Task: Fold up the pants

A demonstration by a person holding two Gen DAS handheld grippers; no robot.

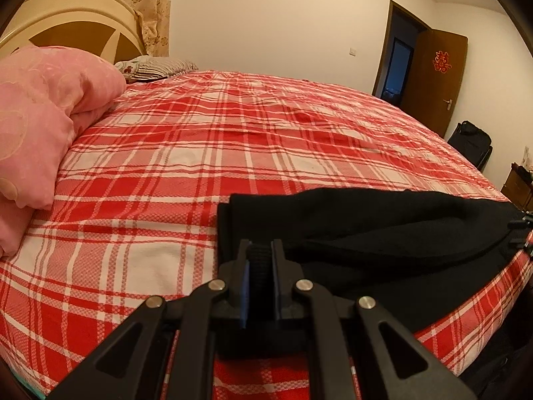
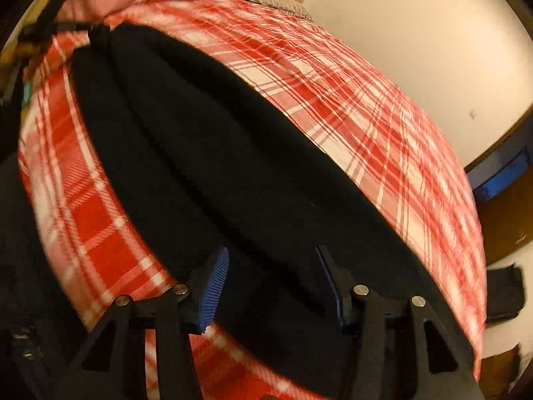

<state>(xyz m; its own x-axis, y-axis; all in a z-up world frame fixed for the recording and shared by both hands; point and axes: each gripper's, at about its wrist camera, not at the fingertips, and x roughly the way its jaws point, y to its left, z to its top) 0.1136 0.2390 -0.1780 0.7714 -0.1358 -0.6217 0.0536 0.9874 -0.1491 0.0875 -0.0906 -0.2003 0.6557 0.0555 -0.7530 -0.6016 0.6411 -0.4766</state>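
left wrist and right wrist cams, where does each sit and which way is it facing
Left wrist view: sits on the left gripper, angled down across the plaid bed toward the far wall and door; its fingers are shut on a bunch of the black pants.
Right wrist view: sits on the right gripper, tilted down and rolled, blurred, looking along the pants; its fingers stand apart over the cloth, not pressing it.
Shared: the pants, plaid bed, pink quilt; the left gripper shows in the right view's top left corner.

The pants (image 1: 383, 230) lie on the bed (image 1: 200, 153) at the lower right of the left wrist view. A quilt (image 1: 43, 116) is heaped at the left edge, a pillow (image 1: 156, 68) behind it, and a door (image 1: 433, 80) stands at the upper right.
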